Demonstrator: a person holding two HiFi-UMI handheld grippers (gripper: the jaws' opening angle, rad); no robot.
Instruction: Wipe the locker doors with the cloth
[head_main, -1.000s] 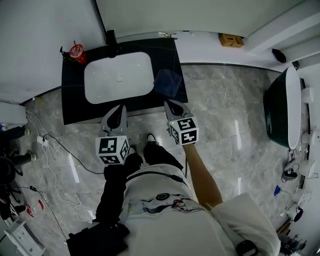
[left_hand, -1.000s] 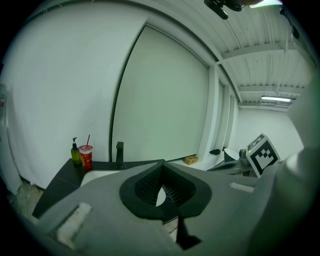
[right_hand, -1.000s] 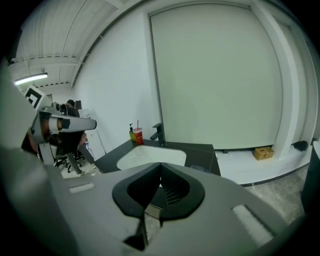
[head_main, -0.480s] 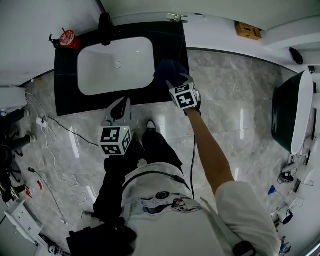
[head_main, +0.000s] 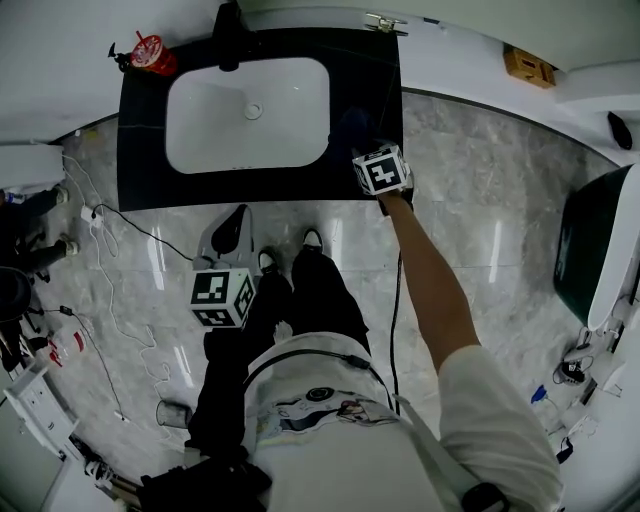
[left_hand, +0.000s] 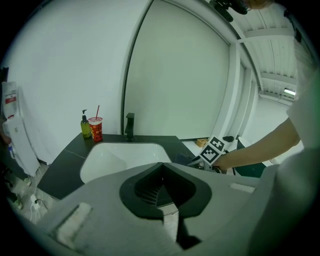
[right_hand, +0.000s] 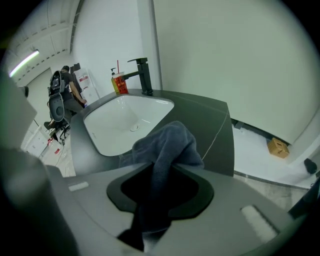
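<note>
A dark blue-grey cloth (right_hand: 167, 142) lies bunched on the black counter (head_main: 140, 150), to the right of the white basin (head_main: 245, 110). My right gripper (right_hand: 162, 170) is shut on it; the cloth runs up between the jaws and humps over their tips. In the head view that right gripper (head_main: 365, 145) reaches over the counter's right end, and the cloth under it is hard to make out. My left gripper (head_main: 230, 228) hangs lower, over the floor by my feet, shut with nothing in it (left_hand: 161, 165). No locker doors show.
A black faucet (head_main: 228, 25) and a red cup (head_main: 150, 55) stand at the counter's back. Cables (head_main: 110, 260) trail over the marble floor at left. A cardboard box (head_main: 528, 65) sits by the far wall, a dark tub (head_main: 600, 250) at right.
My right gripper has gone forward from in front of the counter onto its right end and closed on the cloth. The left gripper has stayed low by my legs.
</note>
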